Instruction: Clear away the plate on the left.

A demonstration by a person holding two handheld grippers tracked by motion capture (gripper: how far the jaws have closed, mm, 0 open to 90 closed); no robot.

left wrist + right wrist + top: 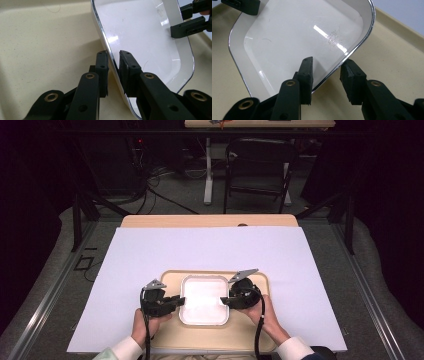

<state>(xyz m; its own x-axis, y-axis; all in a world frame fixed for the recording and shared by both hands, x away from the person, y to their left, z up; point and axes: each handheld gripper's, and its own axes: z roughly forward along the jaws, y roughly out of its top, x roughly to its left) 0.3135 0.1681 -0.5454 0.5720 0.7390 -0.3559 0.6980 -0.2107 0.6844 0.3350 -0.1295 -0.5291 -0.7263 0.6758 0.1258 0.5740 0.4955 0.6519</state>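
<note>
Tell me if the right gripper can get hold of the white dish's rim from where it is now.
Probably yes. The right gripper already straddles the rim of the white dish, one jaw inside and one outside, with a gap left to close. Nothing lies between them.

Bright overhead light, dark surroundings; glare on white dish [294, 37]; near jaws blurred.

Left gripper [176, 301] held in left hand [146, 322], fingers [102, 72] nearly closed, pointing inward, right gripper [223, 301] held in right hand [264, 312], fingers [305, 75] parted, pointing inward, both forearms entering from bottom edge
</note>
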